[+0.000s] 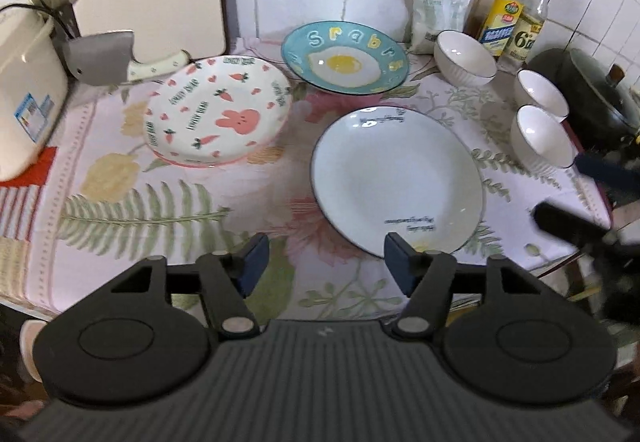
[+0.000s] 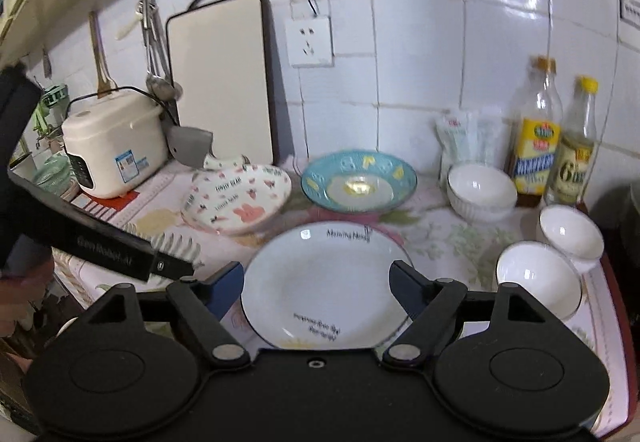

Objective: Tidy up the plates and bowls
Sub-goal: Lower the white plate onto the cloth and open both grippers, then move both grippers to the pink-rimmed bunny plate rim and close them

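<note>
Near the counter's front edge, white plate (image 1: 396, 178), left tool (image 1: 326, 262) and right tool (image 2: 316, 284) both spread wide, gripping nothing

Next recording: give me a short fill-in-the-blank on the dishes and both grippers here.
1. The number of small white bowls on the cloth is ___.
2. The blue plate shows a fried ___.
3. The pink animal on the carrot plate is a ___.
4. The left gripper and right gripper both stand ___.

Answers: three; egg; rabbit; open

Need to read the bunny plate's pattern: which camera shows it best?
Left wrist: the bunny plate sits sharp, its whole face visible, carrots and lettering clear. The right wrist shows it blurred, foreshortened and off to the left.
</note>
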The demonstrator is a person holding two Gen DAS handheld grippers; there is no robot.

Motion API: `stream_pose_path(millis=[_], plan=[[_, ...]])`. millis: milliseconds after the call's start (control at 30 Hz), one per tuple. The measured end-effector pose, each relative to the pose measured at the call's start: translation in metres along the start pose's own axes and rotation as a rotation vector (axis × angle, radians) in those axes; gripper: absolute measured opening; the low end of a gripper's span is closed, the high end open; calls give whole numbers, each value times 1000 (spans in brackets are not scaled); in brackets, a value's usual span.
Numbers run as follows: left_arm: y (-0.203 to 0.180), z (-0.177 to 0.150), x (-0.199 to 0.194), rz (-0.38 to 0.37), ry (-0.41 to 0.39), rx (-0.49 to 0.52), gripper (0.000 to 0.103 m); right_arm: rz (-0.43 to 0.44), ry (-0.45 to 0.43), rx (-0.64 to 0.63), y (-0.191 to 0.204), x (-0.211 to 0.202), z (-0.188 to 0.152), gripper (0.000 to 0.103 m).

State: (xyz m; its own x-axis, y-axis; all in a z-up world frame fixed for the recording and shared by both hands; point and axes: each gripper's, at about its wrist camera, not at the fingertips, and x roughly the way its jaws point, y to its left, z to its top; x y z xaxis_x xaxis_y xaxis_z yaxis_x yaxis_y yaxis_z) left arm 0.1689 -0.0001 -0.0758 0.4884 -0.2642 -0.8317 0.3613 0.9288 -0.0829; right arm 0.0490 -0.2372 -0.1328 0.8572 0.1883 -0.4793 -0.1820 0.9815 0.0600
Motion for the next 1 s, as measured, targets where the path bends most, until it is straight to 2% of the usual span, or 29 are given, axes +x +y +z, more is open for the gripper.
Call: stream_pose_path(millis=[267,467,567,700,833,1000], plan=[[28,1,-1,-2,5,-11,74,25,-36,-26,19,2,20,85],[55,10,3,17,-30,-10,80,55,-81,-8,32,18,27,87],[75,17,4,-9,-80,-34,87,85,-108,33,36,32,30,88],[98,30,6,13,-152,-49,93,135,-134,67,39,58,36,88],[118,42,18,40,-187,-63,95,195,-138,72,40,85,47,89],[139,50,49,73,-229,-110,95,200,-99,162,39,130,50,89]])
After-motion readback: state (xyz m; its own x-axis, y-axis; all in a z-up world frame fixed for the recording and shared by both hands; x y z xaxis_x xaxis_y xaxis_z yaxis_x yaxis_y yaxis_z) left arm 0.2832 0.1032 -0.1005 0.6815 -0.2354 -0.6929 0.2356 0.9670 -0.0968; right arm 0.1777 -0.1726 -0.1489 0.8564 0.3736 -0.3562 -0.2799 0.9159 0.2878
